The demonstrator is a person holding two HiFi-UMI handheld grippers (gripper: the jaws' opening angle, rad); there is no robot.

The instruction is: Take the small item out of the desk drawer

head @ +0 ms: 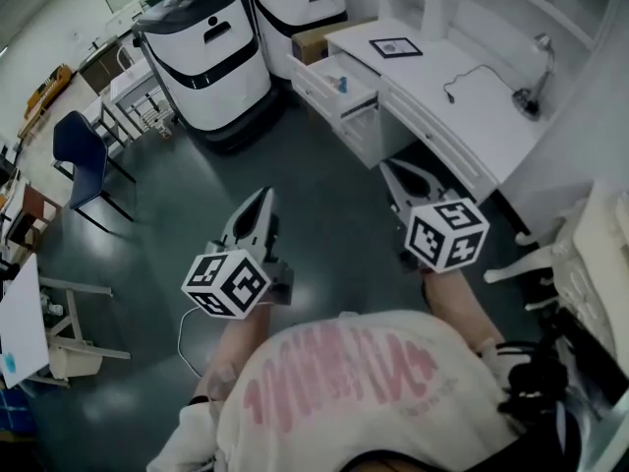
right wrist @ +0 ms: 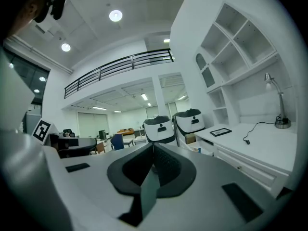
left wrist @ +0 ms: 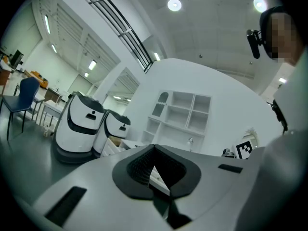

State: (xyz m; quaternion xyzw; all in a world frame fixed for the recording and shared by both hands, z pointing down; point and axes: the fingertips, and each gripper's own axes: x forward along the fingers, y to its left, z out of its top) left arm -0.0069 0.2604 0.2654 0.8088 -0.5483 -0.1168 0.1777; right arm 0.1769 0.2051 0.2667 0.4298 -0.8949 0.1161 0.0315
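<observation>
Filling the upper right of the head view, a white desk [head: 472,116] with a shelf hutch is standing against the wall. Two white-and-black machines [head: 206,52] are parking just beside the desk's far end, and a blue chair [head: 81,146] is sitting well apart from the desk, beyond them. A person in a white shirt [head: 344,382] is facing the desk; the pink print on the shirt is blurring past reading.

The left gripper [head: 263,197] and the right gripper [head: 393,168] are pointing toward the desk, both short of it, each carrying a cube of black-and-white square markers and no legible words. Both are keeping their jaws pressed together with nothing between them, as each gripper view shows.

One desk drawer [head: 319,67] is standing open near the machines, with a cardboard box [head: 314,42] just behind it. On the desktop a desk lamp [head: 536,72] is trailing a black cable [head: 482,69] toward a dark picture frame [head: 395,47].

Only the head view is showing the drawer's inside, where the small blue item [head: 342,84] is lying. The left gripper view is taking in the hutch shelves above the desk; the right gripper view is adding a railed balcony [right wrist: 120,66] far beyond the desk.
</observation>
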